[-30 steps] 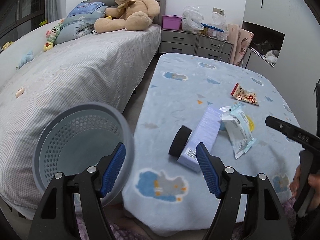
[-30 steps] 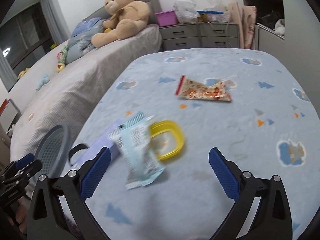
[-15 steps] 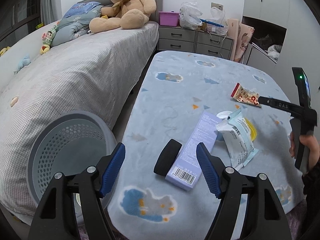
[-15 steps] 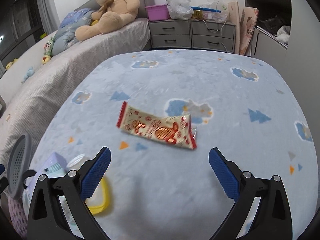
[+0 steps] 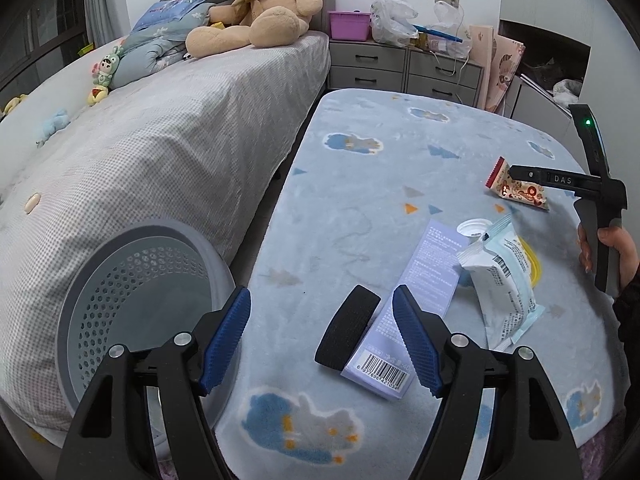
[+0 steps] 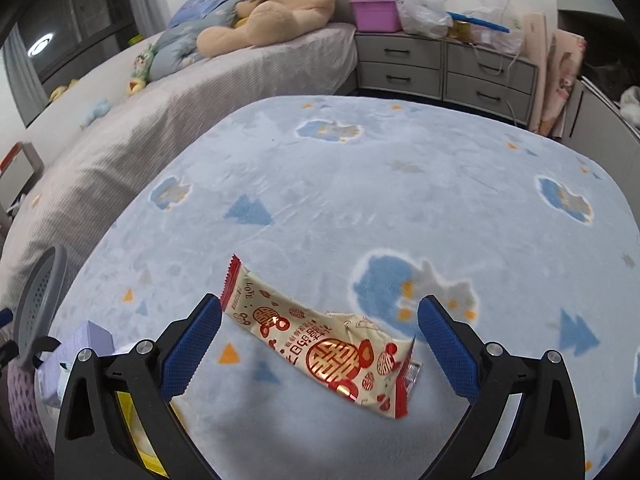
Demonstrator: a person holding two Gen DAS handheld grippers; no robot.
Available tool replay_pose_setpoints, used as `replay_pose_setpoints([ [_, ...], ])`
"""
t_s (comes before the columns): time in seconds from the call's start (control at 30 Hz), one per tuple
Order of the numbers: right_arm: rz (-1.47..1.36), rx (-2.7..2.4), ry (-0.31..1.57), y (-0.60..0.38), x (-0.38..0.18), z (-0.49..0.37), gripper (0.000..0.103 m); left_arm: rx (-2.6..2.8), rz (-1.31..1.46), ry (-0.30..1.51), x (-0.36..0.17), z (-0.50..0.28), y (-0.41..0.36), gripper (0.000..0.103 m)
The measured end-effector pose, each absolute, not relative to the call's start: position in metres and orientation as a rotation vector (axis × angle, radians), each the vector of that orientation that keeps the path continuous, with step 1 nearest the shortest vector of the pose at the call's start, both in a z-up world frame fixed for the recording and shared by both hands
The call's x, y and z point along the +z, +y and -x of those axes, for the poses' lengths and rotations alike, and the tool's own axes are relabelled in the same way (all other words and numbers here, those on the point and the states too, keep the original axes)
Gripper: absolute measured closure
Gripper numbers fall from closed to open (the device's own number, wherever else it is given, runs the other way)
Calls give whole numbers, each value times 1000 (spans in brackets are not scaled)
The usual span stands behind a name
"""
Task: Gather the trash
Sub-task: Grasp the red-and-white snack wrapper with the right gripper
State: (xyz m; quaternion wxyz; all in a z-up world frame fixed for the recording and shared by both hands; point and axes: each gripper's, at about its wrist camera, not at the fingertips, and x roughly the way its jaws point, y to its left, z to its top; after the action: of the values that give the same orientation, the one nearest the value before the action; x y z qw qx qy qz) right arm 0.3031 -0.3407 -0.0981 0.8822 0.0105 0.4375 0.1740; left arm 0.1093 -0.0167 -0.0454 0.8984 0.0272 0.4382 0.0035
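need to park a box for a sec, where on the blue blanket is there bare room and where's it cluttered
Bare: the far half of the blanket, between the red snack wrapper and the grey drawers; also the strip along the bed side, left of the purple box. Crowded: the near right, where purple box, black roll, white packet and yellow lid bunch together.

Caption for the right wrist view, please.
Open right claw straddles a red-and-cream snack wrapper lying on the blue blanket.
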Motion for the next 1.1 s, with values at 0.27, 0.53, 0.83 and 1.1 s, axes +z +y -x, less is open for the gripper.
replay_pose_setpoints([
  [0.27,-72,462,1010,-346,-112,-309,6,7,-67,913,-49,-114,-23,33],
  [0.53,-60,518,1009,-326,-108,-274,6,-6,-60,908,-47,-113,-27,33],
  [0.83,-28,486,1003,-310,-105,-254,6,-10,-45,900,-44,-110,-25,33],
  [1.1,33,370,1001,-308,-114,-276,10,-11,-48,903,-45,-109,-27,33],
])
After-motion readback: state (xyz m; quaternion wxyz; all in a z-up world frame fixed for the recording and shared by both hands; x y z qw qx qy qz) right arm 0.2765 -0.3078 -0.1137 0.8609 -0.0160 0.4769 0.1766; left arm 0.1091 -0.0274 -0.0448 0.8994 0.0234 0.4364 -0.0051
